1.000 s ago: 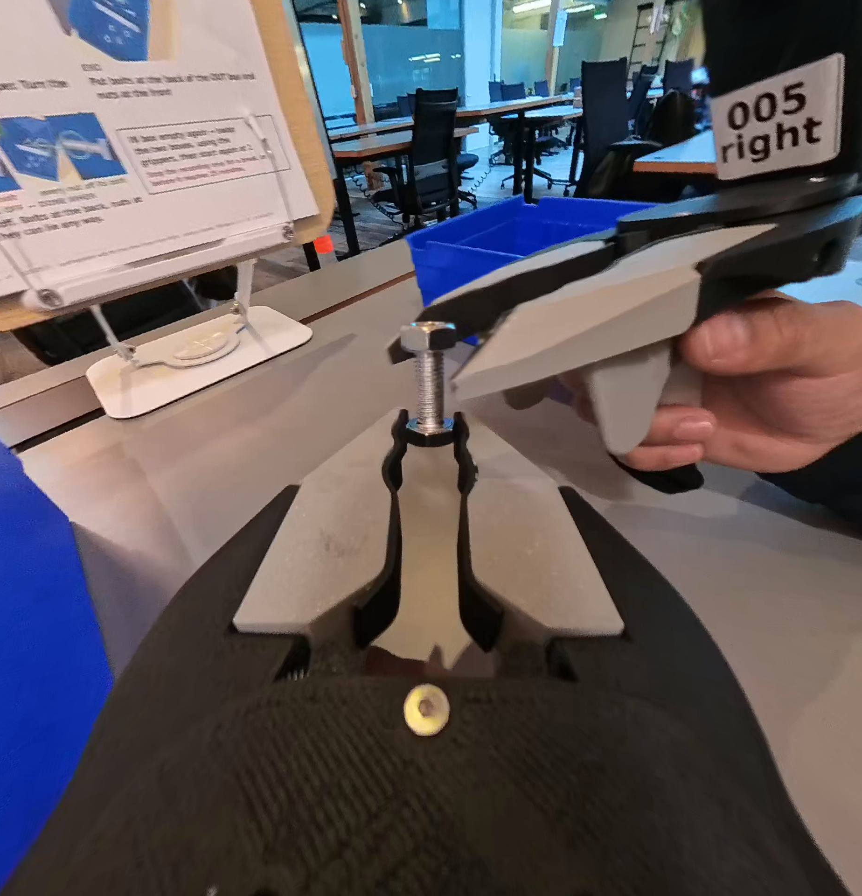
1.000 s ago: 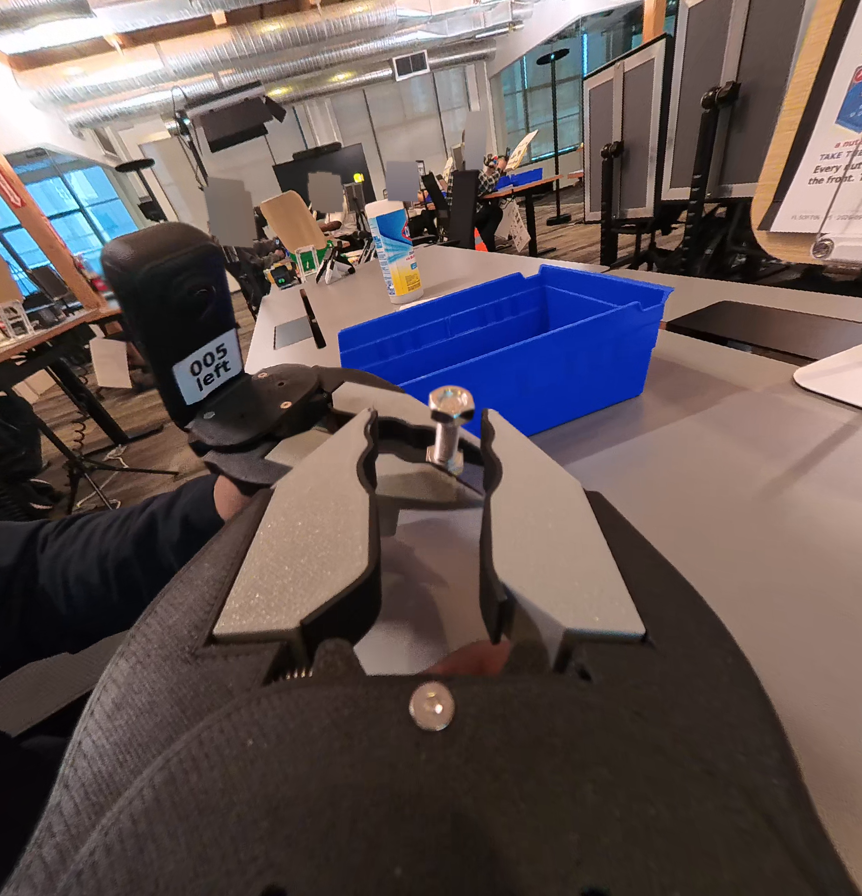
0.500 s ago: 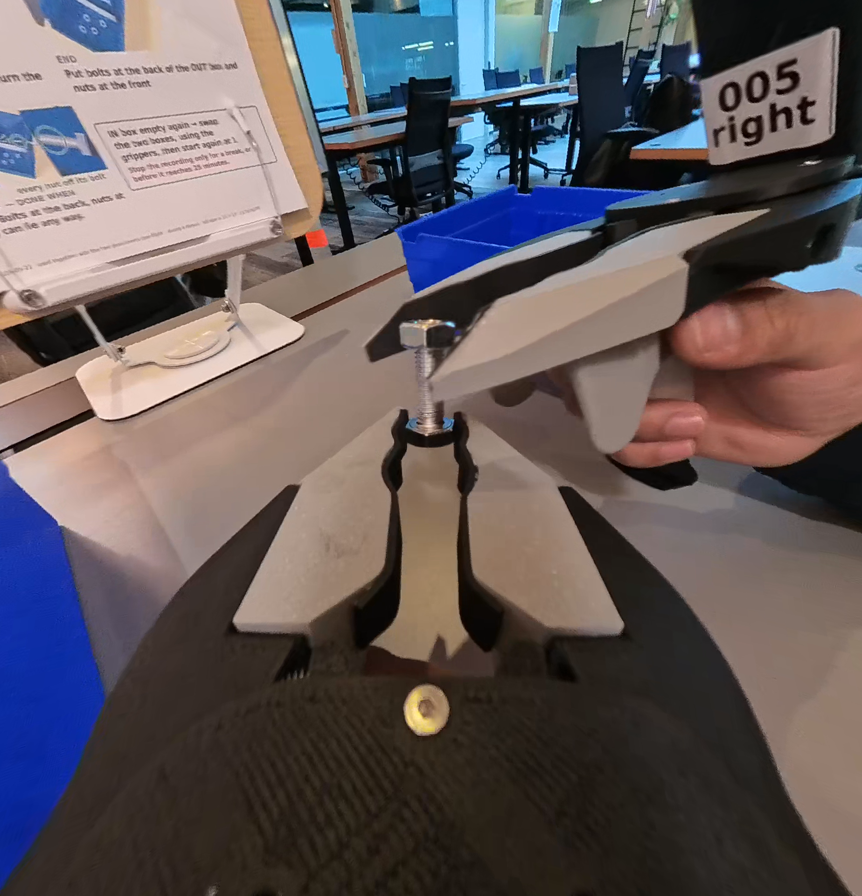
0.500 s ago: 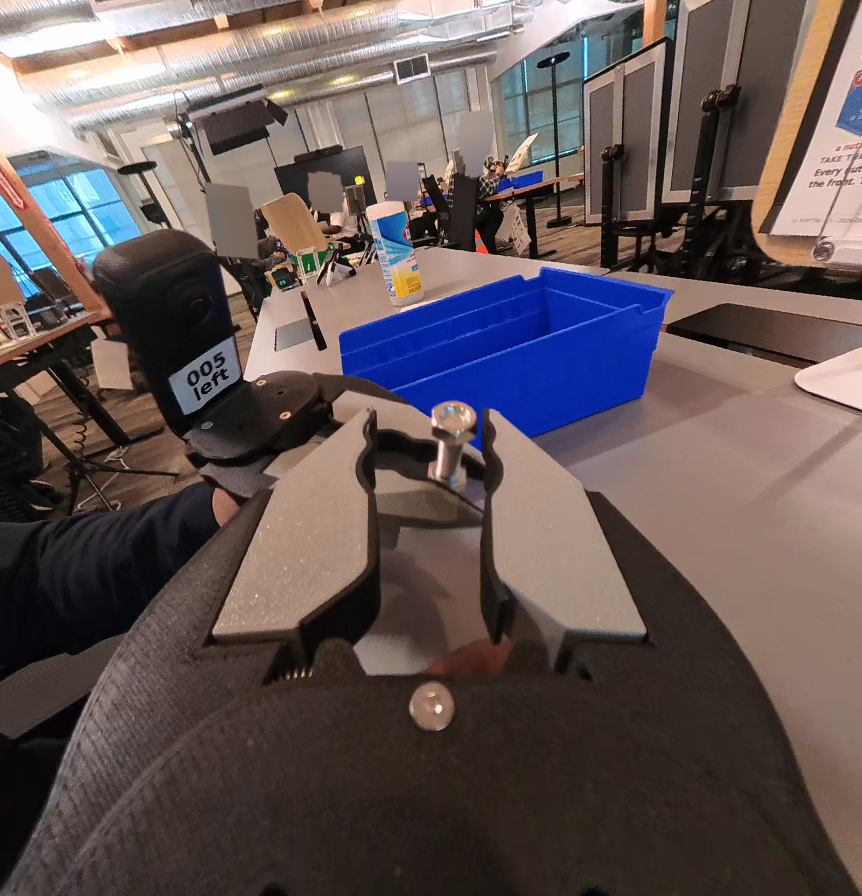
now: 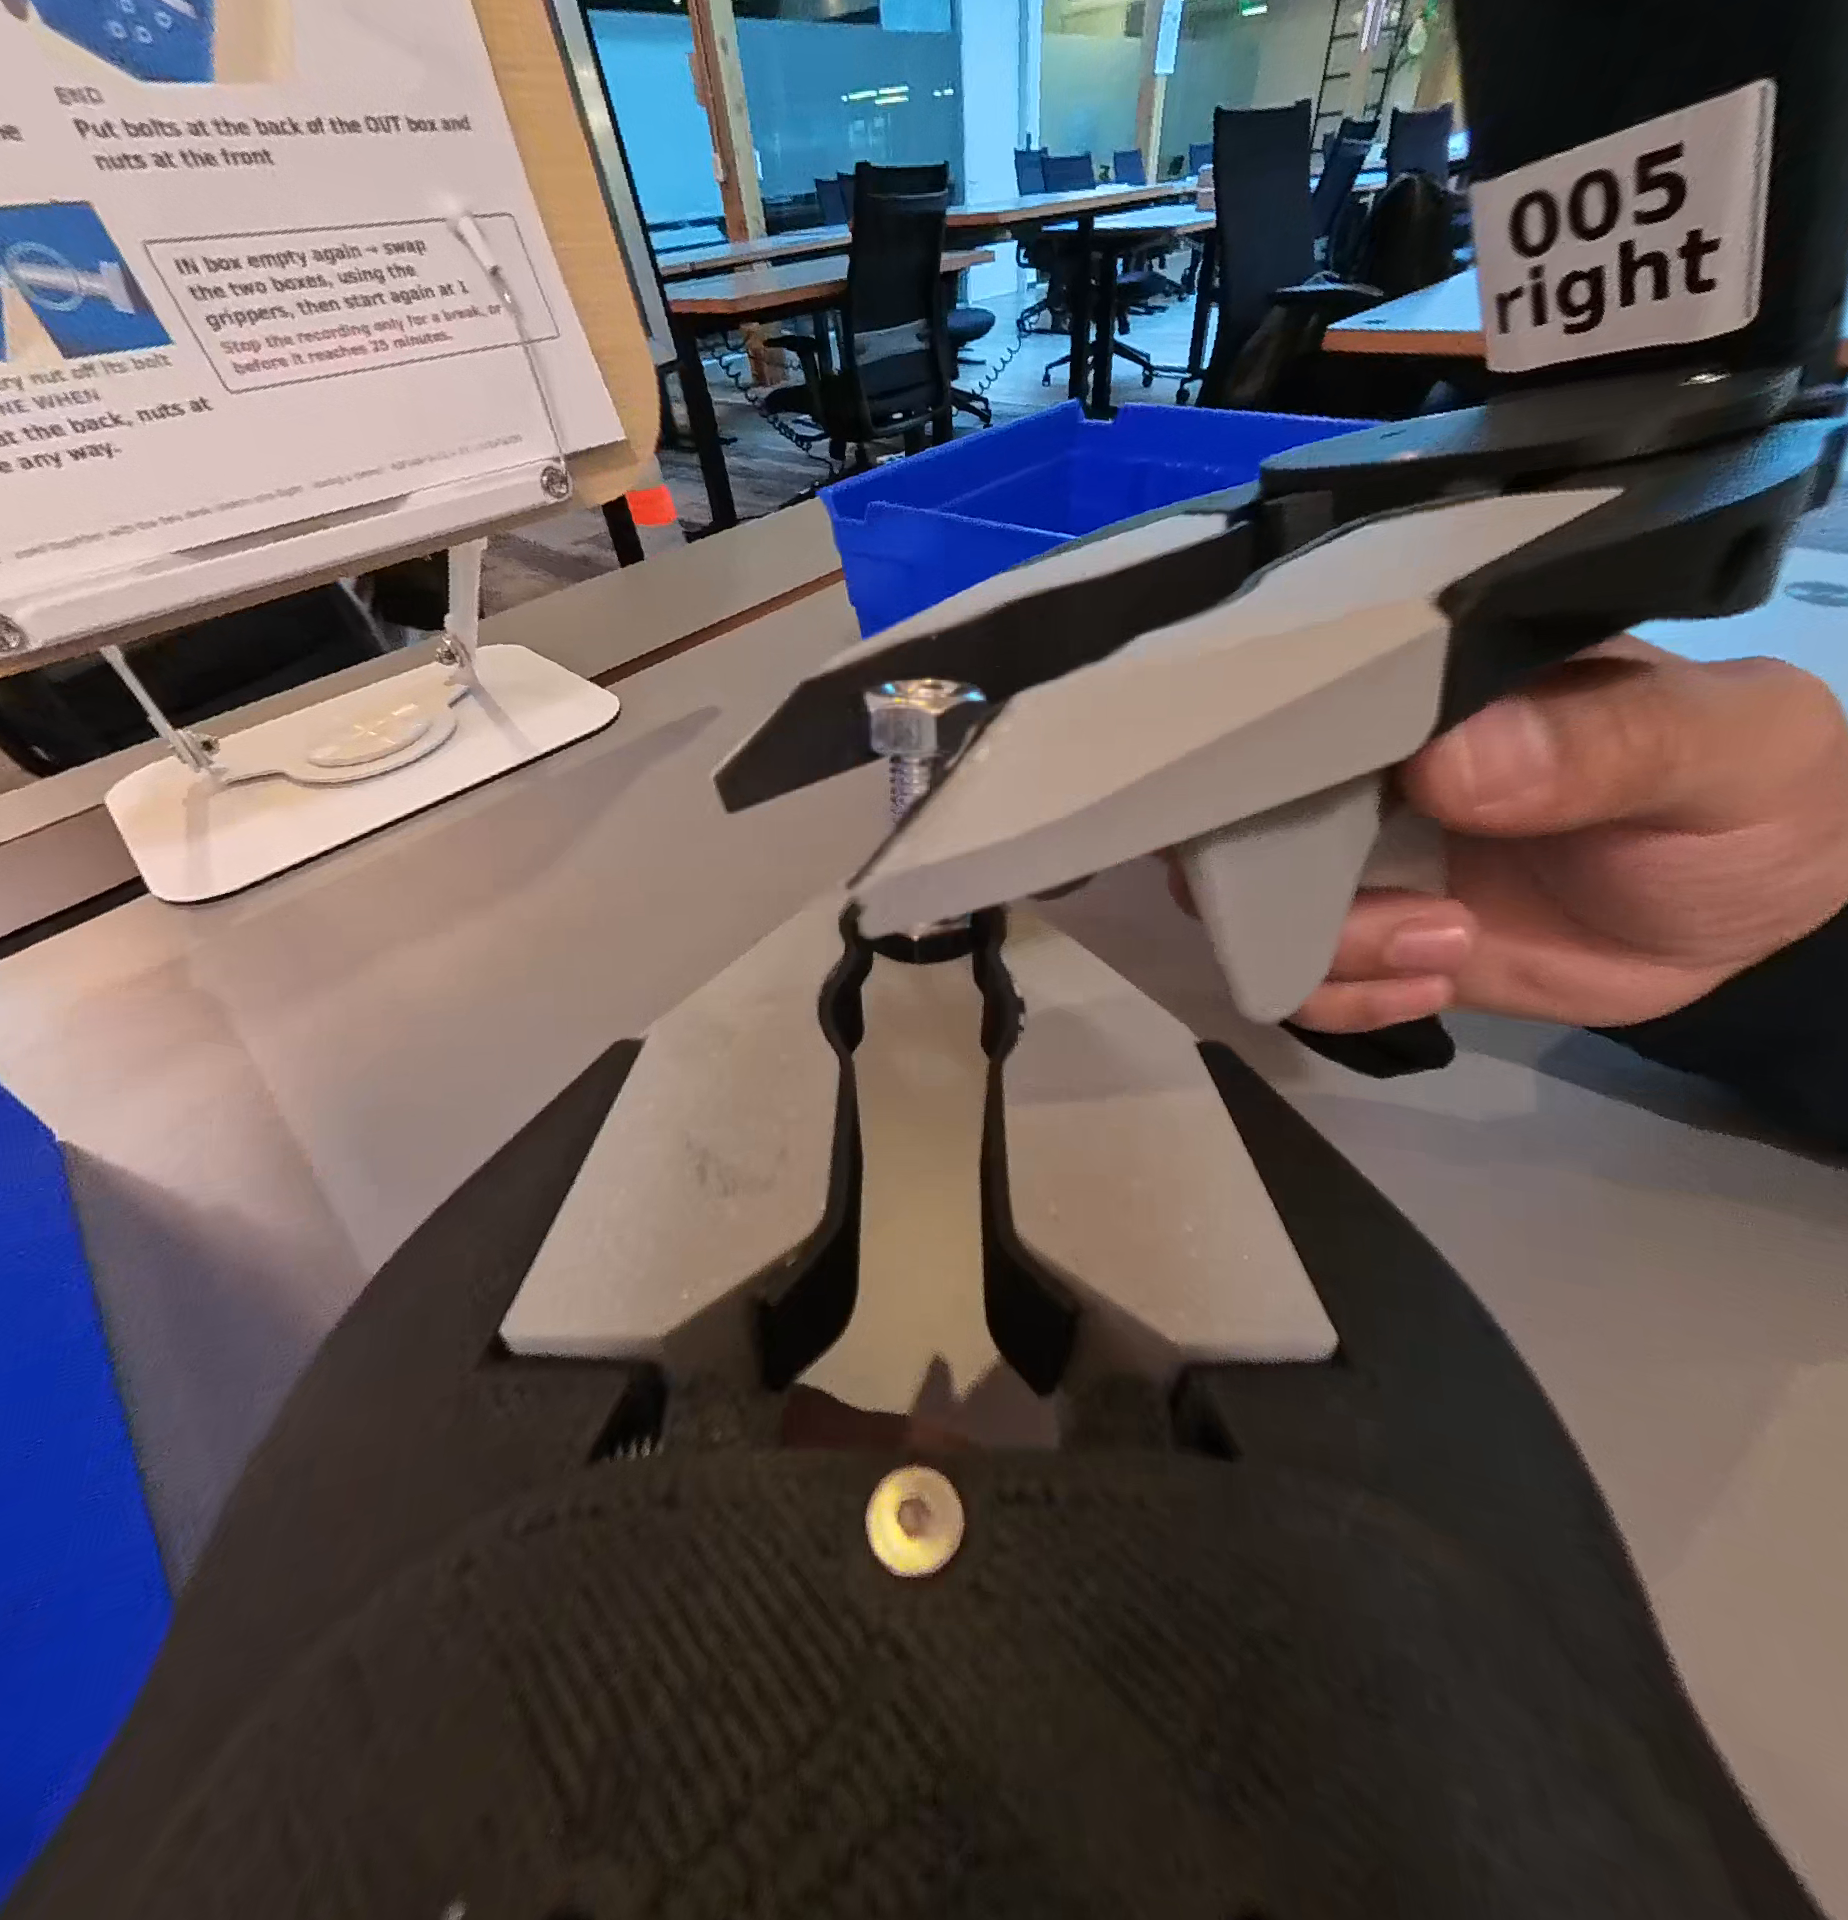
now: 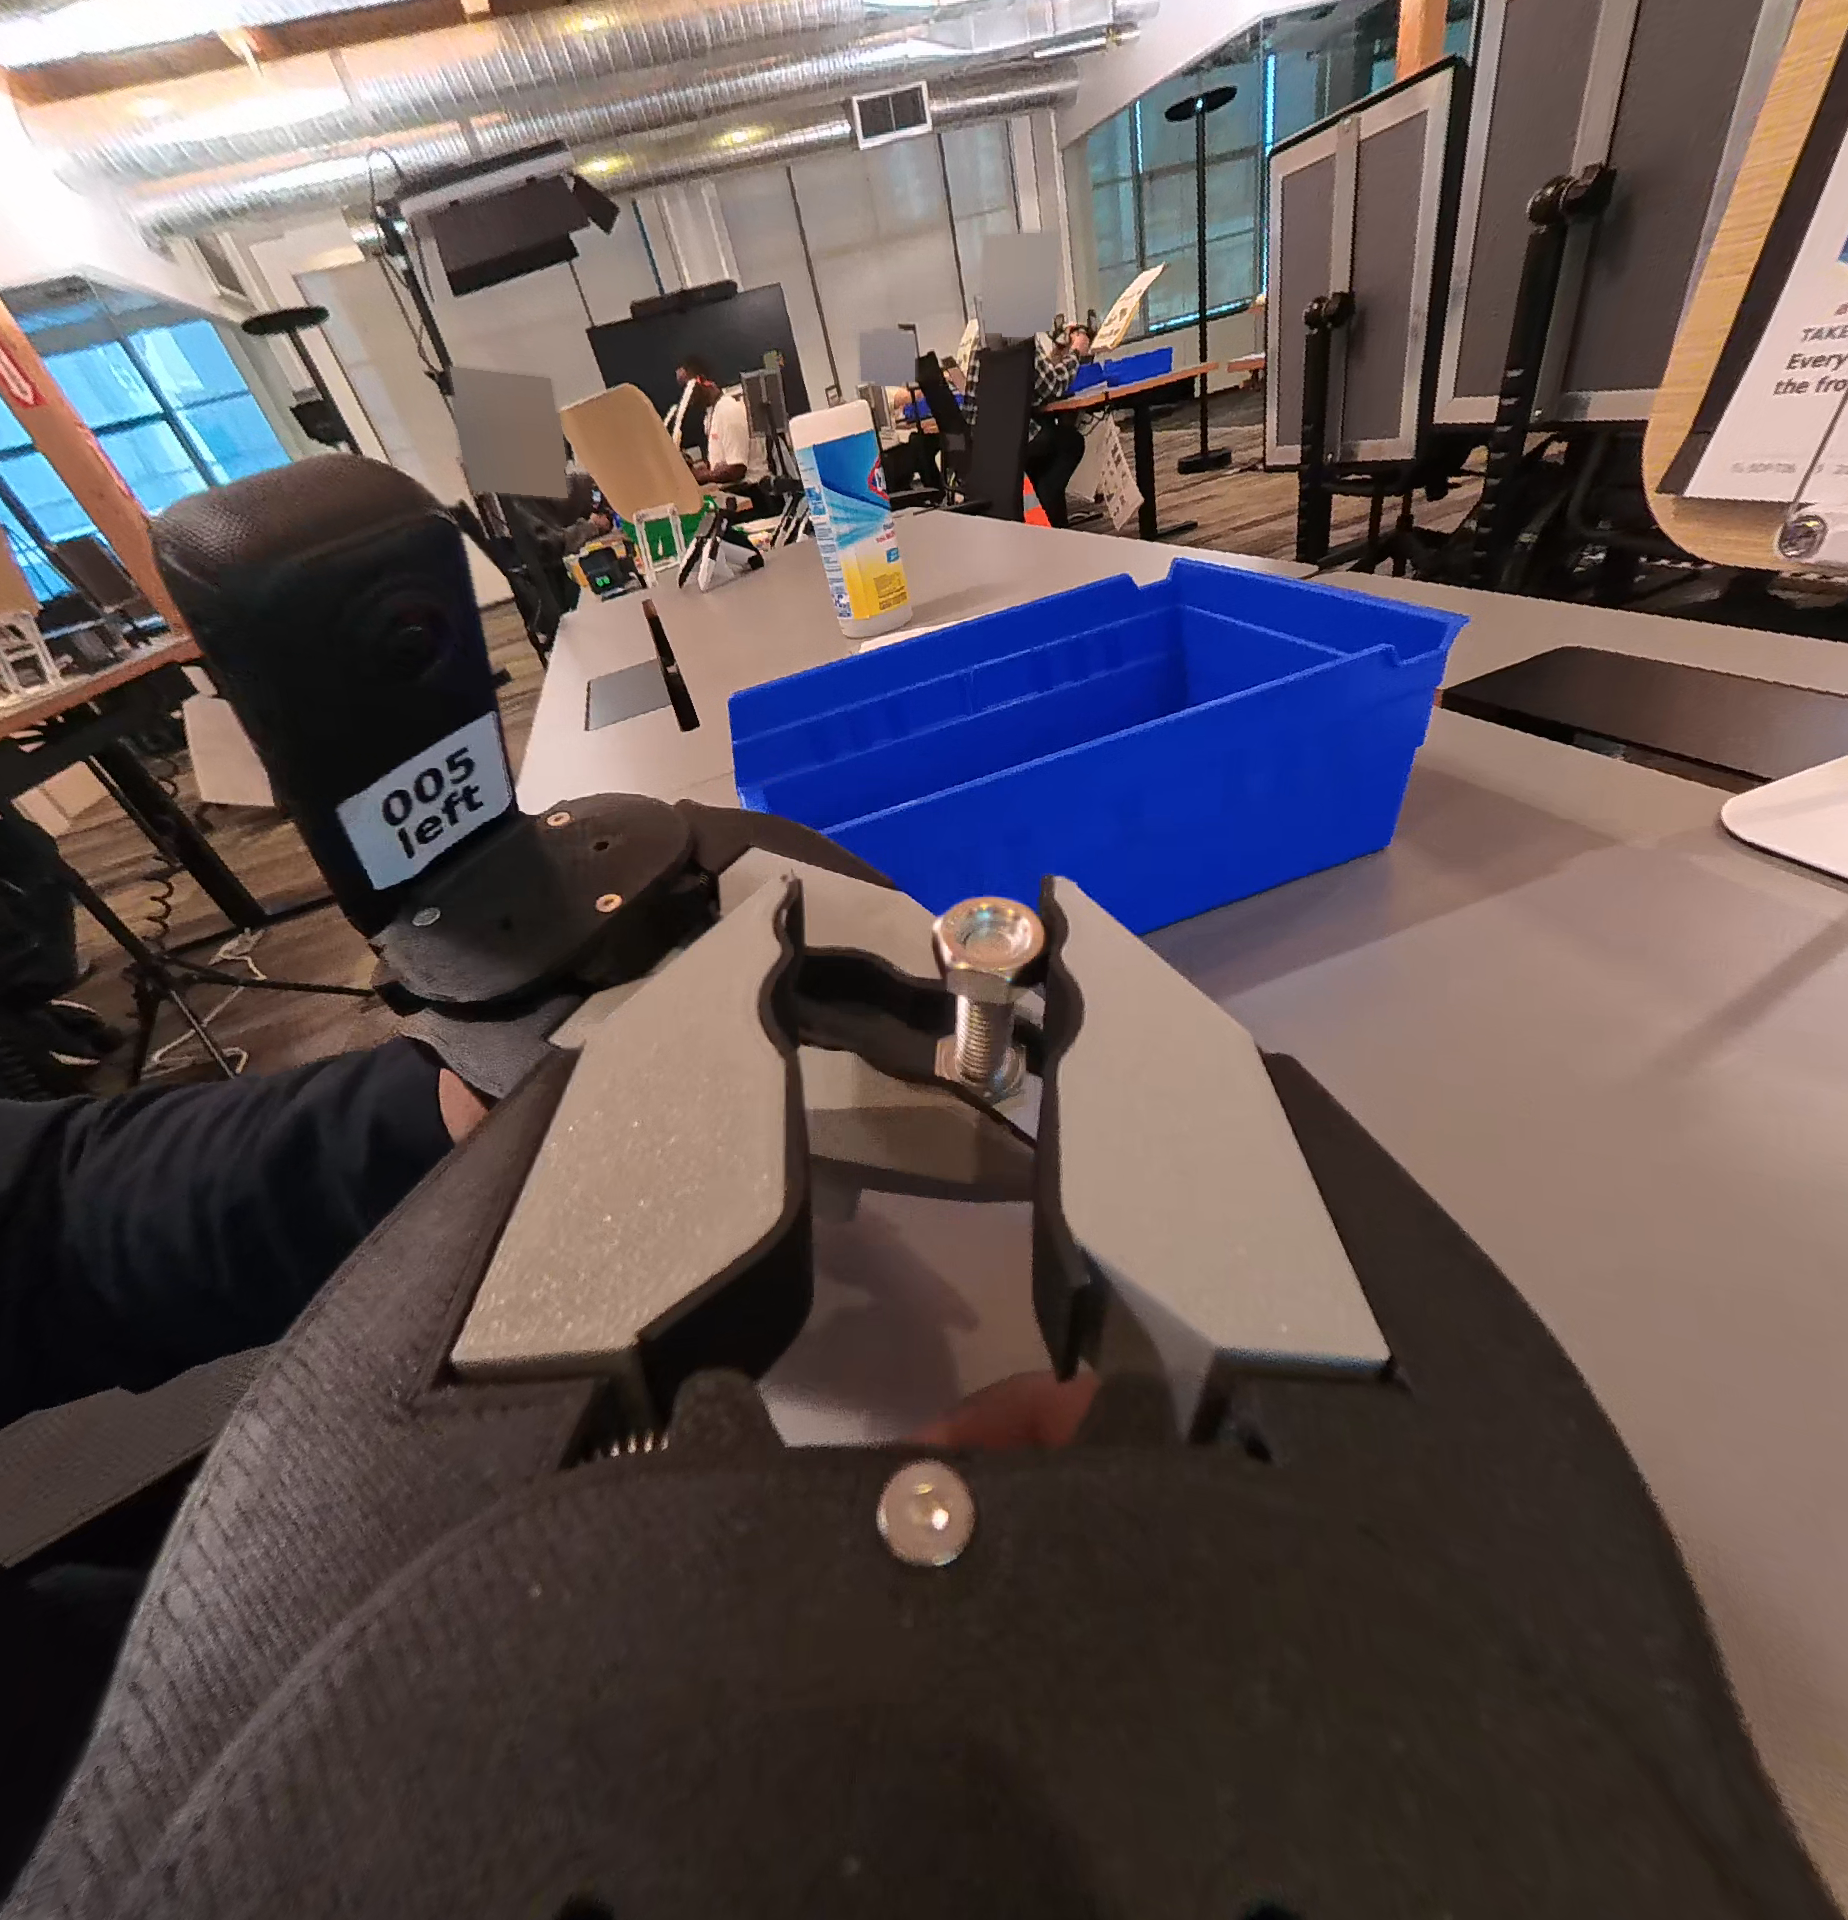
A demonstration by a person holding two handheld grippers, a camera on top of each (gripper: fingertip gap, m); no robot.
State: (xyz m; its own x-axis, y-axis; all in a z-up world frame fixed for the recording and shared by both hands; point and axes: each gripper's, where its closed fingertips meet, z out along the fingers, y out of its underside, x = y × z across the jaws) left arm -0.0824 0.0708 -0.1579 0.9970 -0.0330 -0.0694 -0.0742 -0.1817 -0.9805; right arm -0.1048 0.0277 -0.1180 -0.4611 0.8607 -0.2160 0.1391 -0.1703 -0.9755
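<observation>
A silver bolt [image 5: 922, 717] stands upright with a nut [image 6: 977, 1070] low on its thread. My left gripper [image 5: 920, 940] is shut on the nut, which the right gripper's near finger hides in the left wrist view. My right gripper [image 6: 918, 914] is open with its fingers on either side of the bolt head [image 6: 987, 935]; the head lies against the right-hand finger [image 6: 1159, 1091]. In the left wrist view the right gripper [image 5: 826, 831] reaches in from the right, held by a hand [image 5: 1585, 831]. The left gripper's body [image 6: 546, 883] shows in the right wrist view.
A blue bin [image 6: 1107, 810] stands on the grey table [image 6: 1522, 1039] just beyond the grippers; it also shows in the left wrist view [image 5: 961, 520]. Another blue bin [image 5: 26, 1351] is at the left edge. An instruction stand [image 5: 359, 748] is at the far left. A wipes canister [image 6: 858, 520] stands behind.
The right gripper has moved in lower around the bolt, so its near finger now covers the nut in the left wrist view. The bolt head now sits against its right-hand finger.
</observation>
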